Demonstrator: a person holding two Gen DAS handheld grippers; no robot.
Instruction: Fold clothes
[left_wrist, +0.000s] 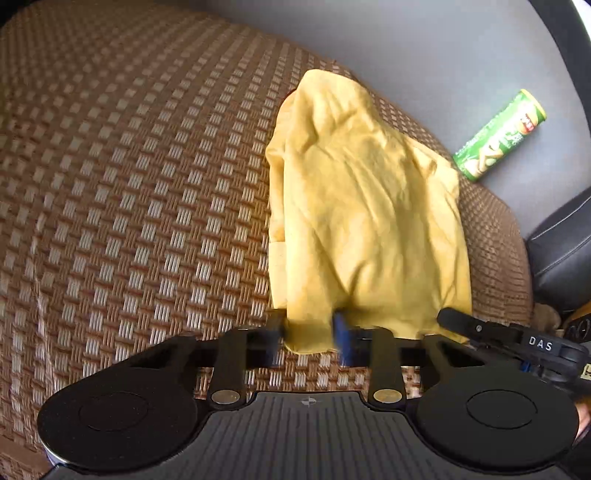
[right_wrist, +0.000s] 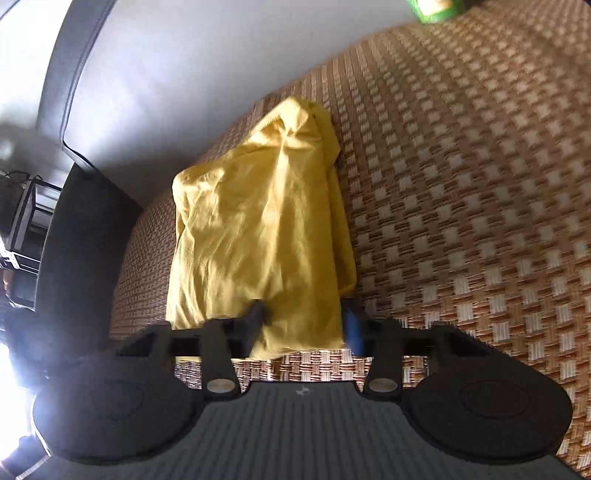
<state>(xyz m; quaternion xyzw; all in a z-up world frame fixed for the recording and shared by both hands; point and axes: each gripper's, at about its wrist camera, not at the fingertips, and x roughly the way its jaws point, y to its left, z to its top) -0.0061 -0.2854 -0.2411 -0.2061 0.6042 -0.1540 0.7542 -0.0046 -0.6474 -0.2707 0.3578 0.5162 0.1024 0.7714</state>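
Note:
A yellow garment (left_wrist: 365, 206) lies bunched and creased on a brown woven mat (left_wrist: 129, 166), stretching away from both grippers. My left gripper (left_wrist: 308, 328) is shut on the near edge of the cloth, which is pinched between its fingers. In the right wrist view the same yellow garment (right_wrist: 258, 229) hangs forward, and my right gripper (right_wrist: 303, 325) is shut on its near hem. The other gripper's black body (left_wrist: 517, 336) shows at the right edge of the left wrist view, close beside my left one. Both grips sit near each other on the same edge.
A green cylindrical snack can (left_wrist: 502, 136) lies on its side on the grey cushion (left_wrist: 443, 55) beyond the mat. A dark leather armrest (left_wrist: 565, 251) borders the right side. In the right wrist view a dark sofa arm (right_wrist: 74, 221) and shelving (right_wrist: 26, 218) stand at left.

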